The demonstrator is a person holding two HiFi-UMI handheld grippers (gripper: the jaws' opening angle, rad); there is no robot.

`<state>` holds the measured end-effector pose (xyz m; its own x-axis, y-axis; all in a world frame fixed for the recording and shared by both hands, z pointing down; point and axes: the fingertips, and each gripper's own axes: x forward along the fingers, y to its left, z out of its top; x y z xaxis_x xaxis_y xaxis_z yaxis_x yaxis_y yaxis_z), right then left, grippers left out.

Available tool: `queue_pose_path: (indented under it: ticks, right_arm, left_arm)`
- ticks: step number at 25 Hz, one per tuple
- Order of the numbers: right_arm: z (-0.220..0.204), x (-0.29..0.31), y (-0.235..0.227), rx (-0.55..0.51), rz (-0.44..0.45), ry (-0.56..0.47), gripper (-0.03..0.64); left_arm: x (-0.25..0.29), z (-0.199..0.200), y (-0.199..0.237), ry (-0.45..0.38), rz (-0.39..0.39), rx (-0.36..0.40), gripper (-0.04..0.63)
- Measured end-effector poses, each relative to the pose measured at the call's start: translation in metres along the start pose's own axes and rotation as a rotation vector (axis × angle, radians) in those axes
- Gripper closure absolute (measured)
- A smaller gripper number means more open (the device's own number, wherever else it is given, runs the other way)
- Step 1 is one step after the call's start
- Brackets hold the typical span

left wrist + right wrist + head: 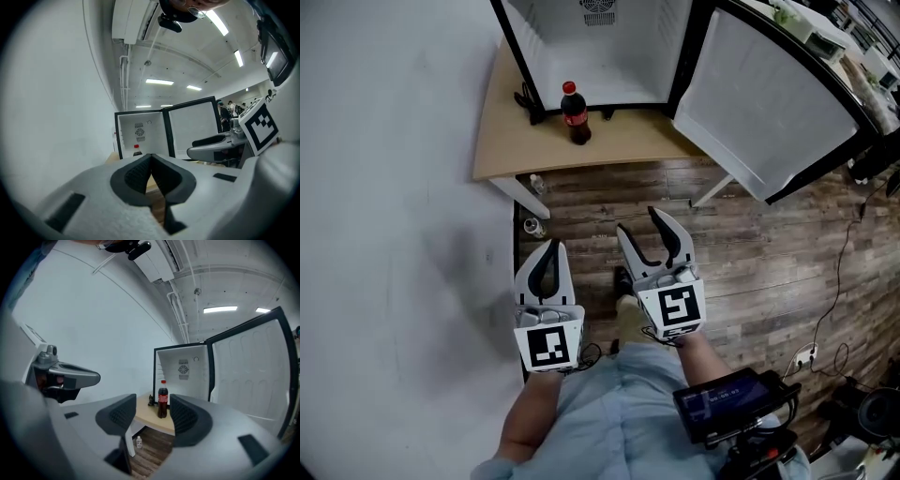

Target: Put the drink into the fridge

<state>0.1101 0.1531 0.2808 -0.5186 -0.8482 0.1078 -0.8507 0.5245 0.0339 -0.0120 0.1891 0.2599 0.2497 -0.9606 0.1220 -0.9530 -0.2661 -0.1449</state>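
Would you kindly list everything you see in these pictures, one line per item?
cola bottle: one, dark with red cap and label, upright on the table before the fridge
fridge: one, black frame, white inside, at the table's back; door swung open
table: one, light wood, white legs, against the wall
small dark object: one, black, on the table by the fridge's left edge
small clear bottle: at least one, on the floor by a table leg
screen device: one, black, at the person's chest
left gripper: white, jaws together, empty
right gripper: white, jaws apart, empty
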Motion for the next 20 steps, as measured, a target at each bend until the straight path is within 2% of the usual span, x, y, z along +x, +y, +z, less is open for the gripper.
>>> queue_pose_path:
  ticks: [5,10,15,20]
  right_arm:
    - [0.007,0.066,-0.031,0.012,0.036,0.006,0.388]
    - [0.029,0.121,-0.052,-0.011,0.07,-0.034,0.388]
    - [0.053,0.157,-0.057,-0.047,0.106,-0.074,0.388]
    - [0.057,0.181,-0.053,-0.08,0.117,-0.081,0.387]
  left_arm:
    - [0.066,0.007,0.021,0.01,0.017,0.015,0.586]
    - [0.113,0.024,0.045,-0.014,0.058,0.017,0.586]
    - [0.131,0.043,0.068,-0.059,0.108,0.022,0.586]
    - [0.136,0.044,0.094,-0.063,0.148,0.0,0.586]
